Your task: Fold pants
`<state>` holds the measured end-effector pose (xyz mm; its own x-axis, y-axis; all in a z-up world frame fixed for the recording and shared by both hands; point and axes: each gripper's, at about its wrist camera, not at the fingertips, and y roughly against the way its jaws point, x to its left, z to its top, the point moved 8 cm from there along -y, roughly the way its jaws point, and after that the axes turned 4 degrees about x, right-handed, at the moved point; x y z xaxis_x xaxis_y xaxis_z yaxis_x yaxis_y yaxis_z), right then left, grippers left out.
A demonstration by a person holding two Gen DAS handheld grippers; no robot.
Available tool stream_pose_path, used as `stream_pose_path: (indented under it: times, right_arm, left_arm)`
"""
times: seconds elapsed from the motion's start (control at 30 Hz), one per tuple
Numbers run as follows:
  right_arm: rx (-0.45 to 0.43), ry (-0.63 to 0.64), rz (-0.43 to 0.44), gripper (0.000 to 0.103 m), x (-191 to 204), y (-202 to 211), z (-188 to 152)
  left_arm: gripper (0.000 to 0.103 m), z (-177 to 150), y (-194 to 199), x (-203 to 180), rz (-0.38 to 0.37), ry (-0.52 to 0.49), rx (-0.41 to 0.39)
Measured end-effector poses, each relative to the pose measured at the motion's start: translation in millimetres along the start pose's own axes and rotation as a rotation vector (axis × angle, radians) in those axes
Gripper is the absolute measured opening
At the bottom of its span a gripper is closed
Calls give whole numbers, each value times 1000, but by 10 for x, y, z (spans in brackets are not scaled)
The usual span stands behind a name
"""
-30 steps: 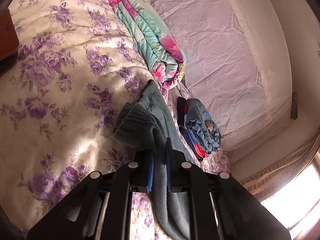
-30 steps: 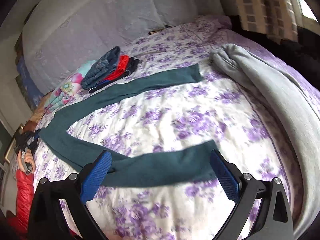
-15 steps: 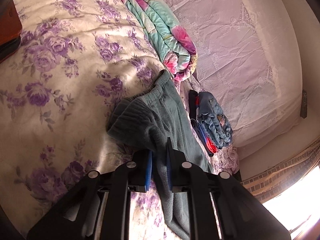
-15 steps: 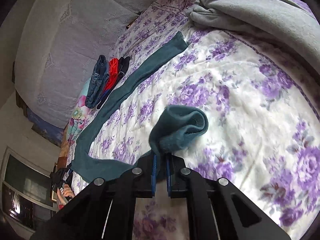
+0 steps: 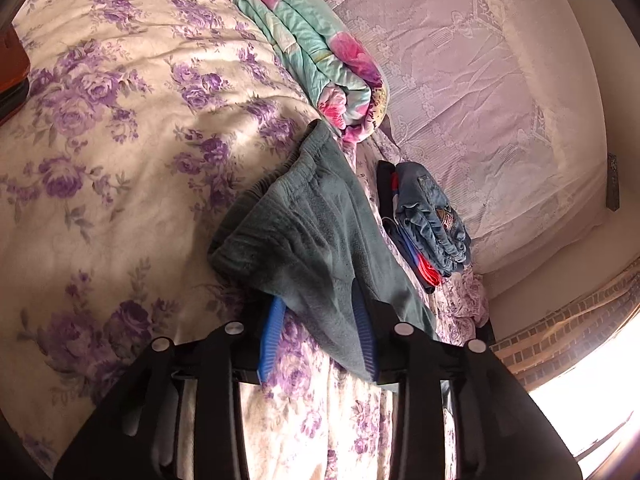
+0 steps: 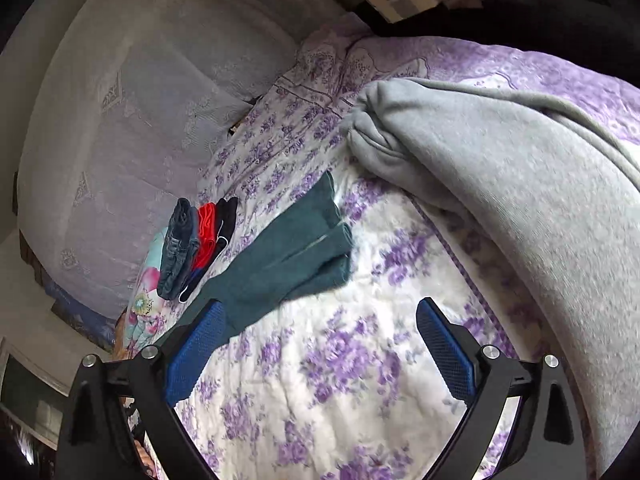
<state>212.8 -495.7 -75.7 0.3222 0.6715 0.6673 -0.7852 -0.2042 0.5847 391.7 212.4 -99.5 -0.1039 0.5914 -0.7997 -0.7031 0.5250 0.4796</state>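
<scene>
Left tool opening, teal pants waistband btwn its pads, on bed beside denim stack. Right tool opening, spread wide, nothing btwn pads; cuffs nearby.

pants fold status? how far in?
Done: the teal pants' two leg cuffs lie side by side on the floral bedspread, legs doubled lengthwise. In hand: the left gripper is opening, waistband cloth between its jaws; the right gripper opens, empty. Left: cross folds, then stacking by the folded jeans.

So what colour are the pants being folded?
Dark teal green pants, plain with no pattern; the colour shows best in the right wrist view.
</scene>
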Motion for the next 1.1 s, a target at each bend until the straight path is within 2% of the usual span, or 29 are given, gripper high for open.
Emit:
stream_pose_path:
  times: [0.13,0.2,0.3,0.43,0.5,0.7,0.87,0.97,1.03,1.1]
  right_arm:
    - [15,-18,-7,97,-162,-100,-155]
    - [-1,23,-41,97,-93,-145,-164]
    - [20,75,-40,98,46,-278,-214]
    - [28,142,-72,98,178,-387,-309]
    - [40,161,-59,98,235,-392,-359]
    - [83,97,27,98,316,-360,-368]
    - [124,13,106,95,394,-579,-233]
    - [160,-60,163,82,459,-771,-152]
    - [184,-98,206,65,520,-876,-90]
    - [175,-120,214,56,546,-936,-2]
  left_arm:
    - [33,-72,130,36,2,12,10]
    - [33,-60,144,69,-20,48,20]
    - [33,9,106,104,-41,115,20]
    - [27,85,15,7,-44,113,16]
    - [6,93,16,-24,-30,98,-2]
    - [6,92,437,-298,-87,19,-68]
    - [6,131,435,-486,-42,-51,-36]
    - [6,72,348,-386,-19,-33,-14]
    - [6,51,323,-288,-26,-1,-5]
    - [6,55,314,-200,-22,23,-4]
